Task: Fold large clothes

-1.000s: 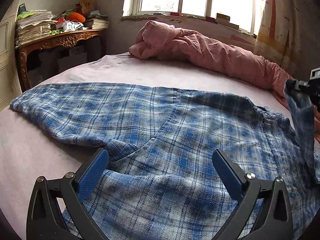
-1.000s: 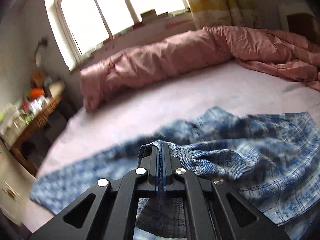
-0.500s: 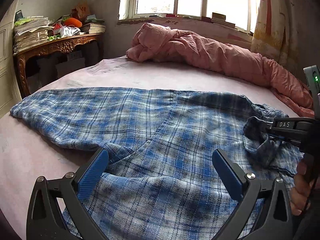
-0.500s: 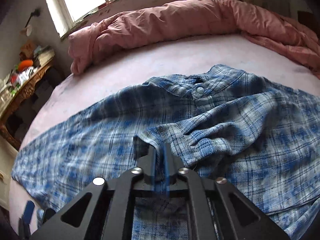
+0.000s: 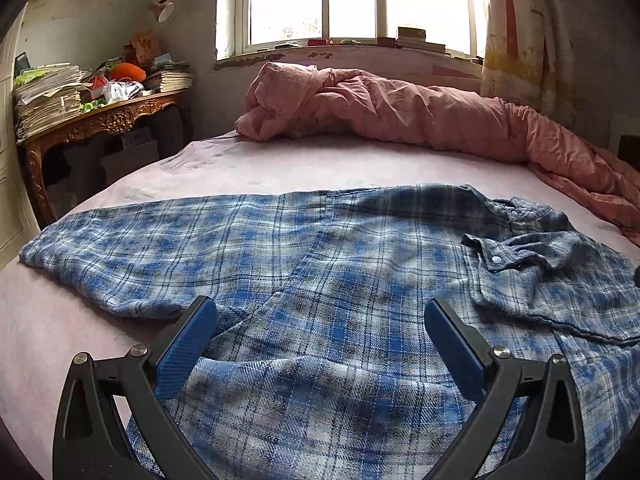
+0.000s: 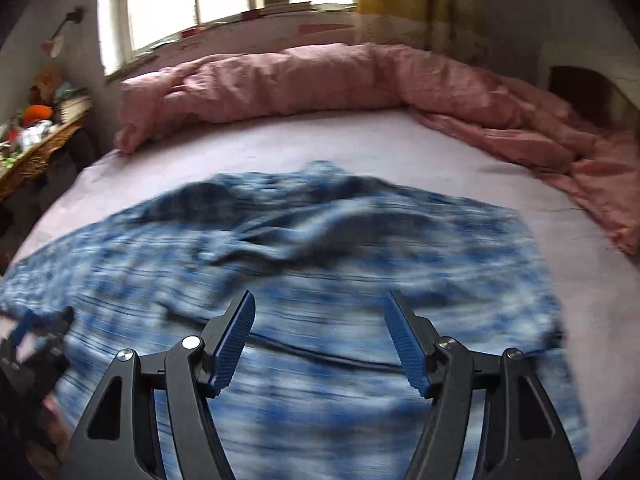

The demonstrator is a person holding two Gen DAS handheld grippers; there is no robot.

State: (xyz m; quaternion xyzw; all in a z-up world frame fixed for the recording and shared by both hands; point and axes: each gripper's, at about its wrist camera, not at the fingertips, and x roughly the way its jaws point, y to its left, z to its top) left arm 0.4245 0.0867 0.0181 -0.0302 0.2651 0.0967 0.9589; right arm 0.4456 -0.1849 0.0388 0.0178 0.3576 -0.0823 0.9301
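Note:
A blue and white plaid shirt (image 5: 320,264) lies spread on the pink bed sheet (image 5: 280,172). One sleeve stretches out to the left. The other sleeve (image 5: 516,256), cuff button up, lies folded across the shirt's body at the right. My left gripper (image 5: 320,320) is open and empty, low over the shirt's near part. My right gripper (image 6: 320,320) is open and empty above the shirt (image 6: 320,248), which is motion-blurred in the right wrist view. The left gripper's body shows at the lower left of the right wrist view (image 6: 28,356).
A rolled pink duvet (image 5: 400,112) lies along the far and right side of the bed. A carved wooden side table (image 5: 100,120) stacked with papers stands at the left. A window (image 5: 360,0) and a curtain (image 5: 516,24) are behind.
My right gripper carried the sleeve cuff over the shirt's body, opened and let it go, then drew back. The sleeve now lies folded on the shirt. My left gripper stayed open.

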